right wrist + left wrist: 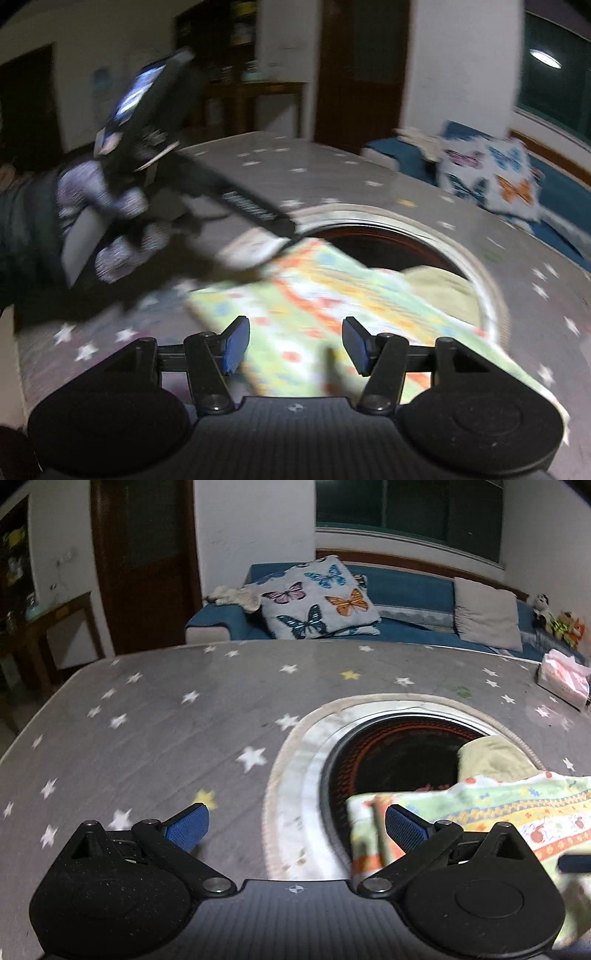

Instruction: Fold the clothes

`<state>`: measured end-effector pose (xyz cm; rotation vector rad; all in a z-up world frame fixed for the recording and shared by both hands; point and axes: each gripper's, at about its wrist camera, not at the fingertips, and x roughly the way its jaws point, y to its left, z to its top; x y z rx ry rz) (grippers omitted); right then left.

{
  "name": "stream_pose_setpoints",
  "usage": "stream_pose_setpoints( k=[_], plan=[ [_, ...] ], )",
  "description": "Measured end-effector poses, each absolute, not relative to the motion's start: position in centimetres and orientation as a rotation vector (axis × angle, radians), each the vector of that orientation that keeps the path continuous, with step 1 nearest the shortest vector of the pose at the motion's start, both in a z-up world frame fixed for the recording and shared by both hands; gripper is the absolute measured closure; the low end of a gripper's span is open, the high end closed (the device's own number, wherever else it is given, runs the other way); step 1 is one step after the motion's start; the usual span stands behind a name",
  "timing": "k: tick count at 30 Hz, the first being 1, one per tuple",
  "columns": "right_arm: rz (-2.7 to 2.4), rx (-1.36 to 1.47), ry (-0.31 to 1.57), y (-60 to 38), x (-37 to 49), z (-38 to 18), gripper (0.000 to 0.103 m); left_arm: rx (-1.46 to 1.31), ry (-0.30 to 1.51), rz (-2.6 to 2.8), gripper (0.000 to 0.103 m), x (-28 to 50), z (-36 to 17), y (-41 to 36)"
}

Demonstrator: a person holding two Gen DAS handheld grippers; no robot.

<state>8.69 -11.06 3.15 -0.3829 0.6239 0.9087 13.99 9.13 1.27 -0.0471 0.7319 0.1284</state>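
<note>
Both tongs stand spread with nothing between the pads: the left gripper (297,825) hovers over the star-print tablecloth (155,716), its right pad beside the patterned garment's (491,812) near corner, and the right gripper (295,343) sits above that garment (332,295). Lying across the round table opening (399,753), the garment partly covers a beige cloth (491,757) and runs out of the left view. Motion blur smears the right view, where a gloved hand (107,229) grips the left tool and garment detail is unreadable.
</note>
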Motion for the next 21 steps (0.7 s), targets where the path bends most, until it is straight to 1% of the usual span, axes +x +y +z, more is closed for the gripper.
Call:
stream_pose_setpoints(
  k=[9, 12, 13, 14, 15, 16, 17, 19, 21],
  plan=[
    [0.957, -0.571, 0.586, -5.4, 6.0, 0.6, 0.047, -0.181, 0.749, 0.064, 0.000, 11.3, 1.2, 11.0],
    [0.944, -0.572, 0.592, -4.5, 6.0, 0.4, 0.051, -0.247, 0.765, 0.030, 0.000, 11.1, 1.0, 11.2],
    [0.935, -0.562, 0.598, -4.4, 6.2, 0.4, 0.058, -0.273, 0.771, 0.016, 0.000, 11.0, 0.9, 11.2],
    [0.923, -0.559, 0.602, -4.4, 6.4, 0.4, 0.063, -0.298, 0.777, 0.003, 0.000, 11.0, 0.9, 11.2],
    [0.920, -0.545, 0.613, -4.5, 6.6, 0.5, 0.066, -0.321, 0.784, -0.008, 0.000, 11.0, 0.8, 11.1],
    [0.919, -0.531, 0.621, -4.6, 6.7, 0.5, 0.075, -0.344, 0.790, -0.019, 0.000, 11.1, 0.8, 11.1],
    [0.917, -0.505, 0.625, -4.9, 6.9, 0.8, 0.080, -0.368, 0.796, -0.030, 0.000, 11.1, 0.8, 11.1],
    [0.915, -0.455, 0.628, -5.6, 7.3, 1.5, 0.086, -0.411, 0.807, -0.050, 0.000, 11.2, 0.8, 11.0],
    [0.909, -0.398, 0.625, -6.5, 7.6, 2.5, 0.087, -0.447, 0.816, -0.069, 0.000, 11.3, 0.8, 10.7]
  ],
)
